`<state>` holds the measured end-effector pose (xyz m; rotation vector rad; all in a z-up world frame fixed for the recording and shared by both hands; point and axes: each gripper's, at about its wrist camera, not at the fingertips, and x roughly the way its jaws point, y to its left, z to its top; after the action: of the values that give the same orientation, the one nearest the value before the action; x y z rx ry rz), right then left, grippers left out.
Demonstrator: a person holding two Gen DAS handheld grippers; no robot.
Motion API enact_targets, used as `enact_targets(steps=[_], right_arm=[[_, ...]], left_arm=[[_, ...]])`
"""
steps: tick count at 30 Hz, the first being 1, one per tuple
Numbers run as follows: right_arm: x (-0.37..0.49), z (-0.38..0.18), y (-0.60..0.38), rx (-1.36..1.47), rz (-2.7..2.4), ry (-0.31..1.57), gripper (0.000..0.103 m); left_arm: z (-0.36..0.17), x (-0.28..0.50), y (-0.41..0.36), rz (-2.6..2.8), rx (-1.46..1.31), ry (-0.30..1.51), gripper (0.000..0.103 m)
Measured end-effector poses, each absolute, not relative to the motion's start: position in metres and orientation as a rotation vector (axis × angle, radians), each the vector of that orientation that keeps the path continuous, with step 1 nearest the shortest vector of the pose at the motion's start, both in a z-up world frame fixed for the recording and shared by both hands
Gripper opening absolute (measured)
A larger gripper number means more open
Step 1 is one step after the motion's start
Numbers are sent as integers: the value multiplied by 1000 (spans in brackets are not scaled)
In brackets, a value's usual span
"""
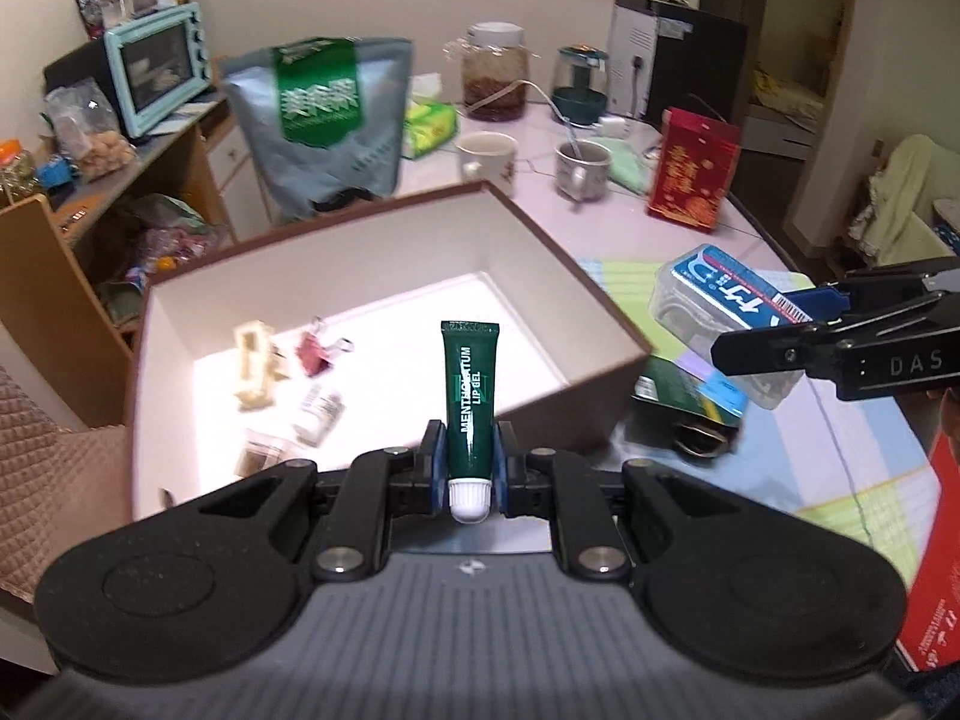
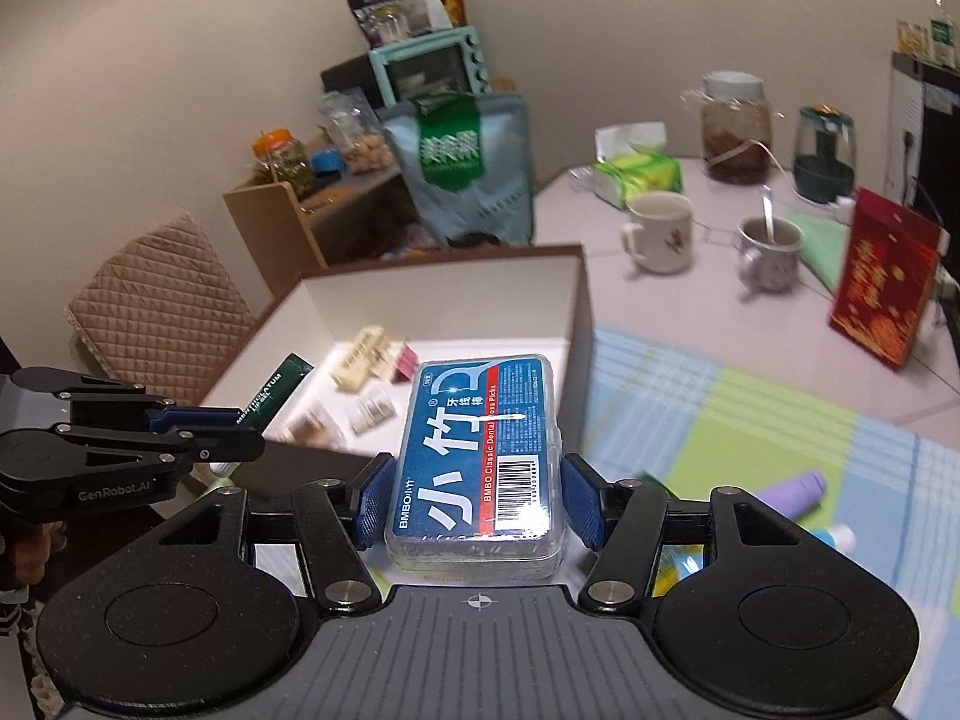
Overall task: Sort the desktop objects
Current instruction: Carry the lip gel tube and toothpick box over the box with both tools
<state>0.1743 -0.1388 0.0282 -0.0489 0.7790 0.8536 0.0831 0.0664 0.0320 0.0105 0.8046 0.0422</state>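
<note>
My left tongs (image 1: 470, 457) clamp the green lip gel tube (image 1: 469, 387) over the open box (image 1: 336, 228) near rim | my right tongs (image 2: 477, 501) grip the floss pick case (image 2: 480, 450) beside that box's right wall

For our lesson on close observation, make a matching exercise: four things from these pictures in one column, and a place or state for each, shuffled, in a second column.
1. lip gel tube
2. floss pick box
3. red binder clip
4. spoon

A. lying in the open box
B. clamped in the right gripper
C. standing in a mug
D. clamped in the left gripper

Pairs: 1-D, 2-B, 3-A, 4-C
</note>
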Motion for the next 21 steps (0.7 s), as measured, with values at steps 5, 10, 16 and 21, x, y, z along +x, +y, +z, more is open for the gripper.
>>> enact_targets(steps=[5, 10, 16, 21], right_arm=[[187, 29, -105, -48, 865, 768, 58], [198, 27, -77, -57, 862, 768, 58], [214, 19, -55, -62, 831, 783, 58], [231, 8, -42, -65, 788, 811, 58]], left_arm=[[38, 90, 92, 63, 12, 788, 12], [38, 103, 115, 65, 14, 791, 13], [36, 123, 138, 55, 16, 796, 12], [30, 149, 150, 39, 24, 814, 12]])
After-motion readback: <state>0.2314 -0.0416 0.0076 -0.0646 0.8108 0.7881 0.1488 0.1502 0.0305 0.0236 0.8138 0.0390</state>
